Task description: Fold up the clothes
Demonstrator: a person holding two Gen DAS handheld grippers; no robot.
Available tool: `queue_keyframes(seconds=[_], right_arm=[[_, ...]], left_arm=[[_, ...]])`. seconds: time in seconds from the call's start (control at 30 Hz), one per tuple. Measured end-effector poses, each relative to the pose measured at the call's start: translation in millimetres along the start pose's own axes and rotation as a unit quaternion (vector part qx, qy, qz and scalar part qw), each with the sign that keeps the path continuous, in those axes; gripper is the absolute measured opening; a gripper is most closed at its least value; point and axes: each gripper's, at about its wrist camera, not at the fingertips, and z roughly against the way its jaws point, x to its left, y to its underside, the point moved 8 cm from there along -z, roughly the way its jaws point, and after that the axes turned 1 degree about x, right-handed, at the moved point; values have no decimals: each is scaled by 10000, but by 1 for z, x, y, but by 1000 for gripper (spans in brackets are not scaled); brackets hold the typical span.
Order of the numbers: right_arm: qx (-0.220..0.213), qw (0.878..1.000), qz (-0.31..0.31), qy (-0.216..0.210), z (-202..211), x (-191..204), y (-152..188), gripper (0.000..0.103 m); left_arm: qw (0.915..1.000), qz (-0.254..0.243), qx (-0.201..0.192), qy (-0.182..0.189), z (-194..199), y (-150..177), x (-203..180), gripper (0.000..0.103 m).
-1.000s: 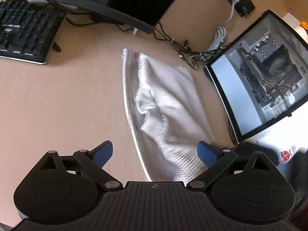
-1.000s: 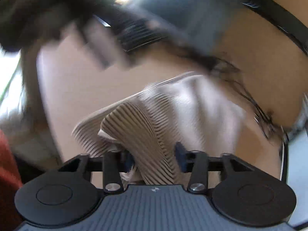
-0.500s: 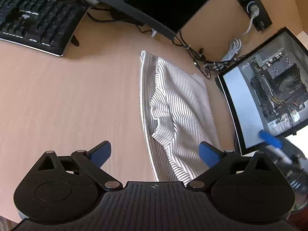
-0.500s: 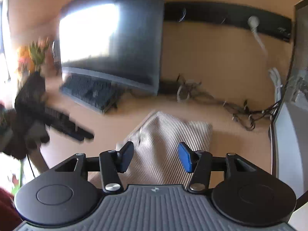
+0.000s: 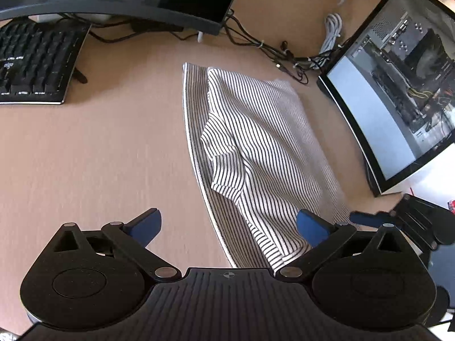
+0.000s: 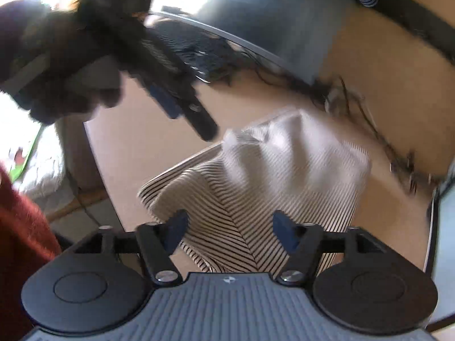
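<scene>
Now, left gripper: I have it spread wide, empty.
Right gripper: opening, shirt released.
Risk: loose top flap snags a finger, undoing my fold.

striped shirt on desk, jaws opening — empty

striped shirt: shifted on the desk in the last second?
No. In the left wrist view the striped shirt lies as before between the keyboard and the PC case.

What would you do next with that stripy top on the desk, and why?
Probably bring the left gripper down onto the near hem: the striped top lies half folded and bunched, and both it and the right gripper, jaws opening, hold nothing.
</scene>
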Motion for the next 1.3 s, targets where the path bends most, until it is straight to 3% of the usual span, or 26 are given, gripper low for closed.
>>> queue_keyframes(seconds=[0.2,0.37,0.43,0.53,0.7,0.97,1.13,1.3], right_arm=[[301,9988,386,-25,-26,24,15,69],[428,9962,738,172,-41,28,20,73],[498,9979,404,101,-43,21,19,70],[550,9964,-611,-197,-46,0,18,70],[513,9788,-1875,-641,-44,-27,18,68],[470,9711,-2216,-754,-44,-31,20,68],[440,9576,-2689,-932,-45,-40,21,68],[354,9415,-3169,-1089,-46,-48,23,68]], left_arm=[[9976,-478,-209,-465,6,-2,-10,103],[9948,-781,-258,-598,8,-1,-17,103],[9943,-833,-237,-615,7,0,-17,103],[9938,-879,-206,-643,7,1,-16,103],[9935,-898,-166,-682,8,2,-13,103],[9918,-1085,-37,-679,11,11,-9,103],[9899,-1361,153,-379,12,28,-10,103],[9751,-2152,320,-431,-7,48,-27,103]])
